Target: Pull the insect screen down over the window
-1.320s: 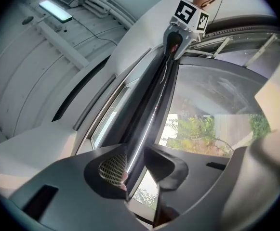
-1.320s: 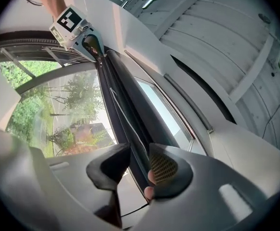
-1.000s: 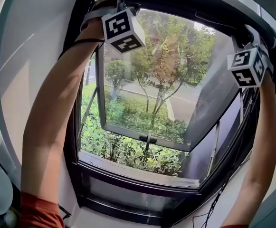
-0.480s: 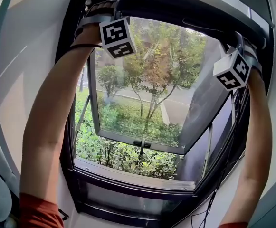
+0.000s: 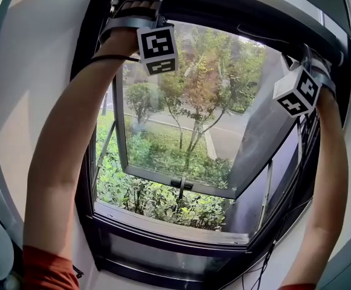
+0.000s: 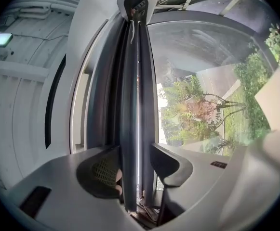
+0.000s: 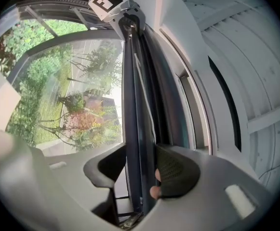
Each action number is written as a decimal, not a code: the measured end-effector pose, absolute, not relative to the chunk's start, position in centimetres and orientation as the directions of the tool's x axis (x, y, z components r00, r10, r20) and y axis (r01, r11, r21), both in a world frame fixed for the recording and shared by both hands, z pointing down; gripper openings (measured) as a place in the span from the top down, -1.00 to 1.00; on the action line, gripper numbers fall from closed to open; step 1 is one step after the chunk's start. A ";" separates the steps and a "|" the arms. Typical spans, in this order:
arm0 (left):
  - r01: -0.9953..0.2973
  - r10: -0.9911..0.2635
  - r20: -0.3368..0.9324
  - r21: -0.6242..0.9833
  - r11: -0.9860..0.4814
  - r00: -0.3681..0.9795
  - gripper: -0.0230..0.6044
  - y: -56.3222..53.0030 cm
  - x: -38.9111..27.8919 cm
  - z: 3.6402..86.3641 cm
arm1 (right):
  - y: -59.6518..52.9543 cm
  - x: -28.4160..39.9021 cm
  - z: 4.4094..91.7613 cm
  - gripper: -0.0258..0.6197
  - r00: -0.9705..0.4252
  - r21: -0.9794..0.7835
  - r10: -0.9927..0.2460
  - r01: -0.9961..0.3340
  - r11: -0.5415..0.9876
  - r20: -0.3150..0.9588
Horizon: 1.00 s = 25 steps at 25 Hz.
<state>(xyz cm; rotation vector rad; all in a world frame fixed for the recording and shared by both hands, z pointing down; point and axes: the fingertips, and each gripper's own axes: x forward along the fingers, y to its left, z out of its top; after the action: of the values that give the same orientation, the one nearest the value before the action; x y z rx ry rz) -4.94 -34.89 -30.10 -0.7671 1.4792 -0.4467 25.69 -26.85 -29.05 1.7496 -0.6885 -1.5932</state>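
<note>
Moved: both marker cubes, left (image 5: 157,49) and right (image 5: 296,89), sit at a different tilt than a second ago, and the jaws of both tools have just been opening.
Left tool (image 6: 136,162): its jaws are spread and straddle the dark bar (image 6: 130,81), which runs straight up between them. The pads stand just beside the bar, and I cannot tell whether they touch it.
Right tool (image 7: 137,170): likewise spread, with the same bar between its jaws and close to both pads.
Insect screen: not drawn over the opening. Only the dark bar shows, lying along the top of the window frame (image 5: 96,162), where both tools reach.
Frame holds: one sash (image 5: 157,175), swung outward at the bottom, with trees and shrubs visible through and below it.
Sash carries: one handle (image 5: 180,183) at the middle of its lower rail.
Count: two tools, two marker cubes, two raised arms (image 5: 66,150), one bar, one sash, one handle and two slanted stays (image 5: 103,147), one on each side.
Below: one pale sill (image 5: 163,219) crosses the foot of the opening.
</note>
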 end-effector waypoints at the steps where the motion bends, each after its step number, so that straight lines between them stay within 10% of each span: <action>1: -0.177 -0.696 -0.714 -0.697 0.695 0.076 0.36 -35.0 -5.0 -30.0 | -27.0 25.7 -29.0 0.35 0.122 0.765 -0.756 0.074 -0.639 -0.643; 25: -0.153 -0.769 -0.624 -0.781 0.605 0.140 0.34 -34.4 -5.4 -23.4 | -26.5 25.3 -23.1 0.35 0.107 0.804 -0.797 0.075 -0.590 -0.595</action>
<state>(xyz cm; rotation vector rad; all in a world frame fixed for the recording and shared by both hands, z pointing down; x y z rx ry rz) -5.42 -34.44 -23.37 -0.8539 1.3882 -0.5344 25.26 -26.49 -23.13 1.6829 -0.7140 -1.5690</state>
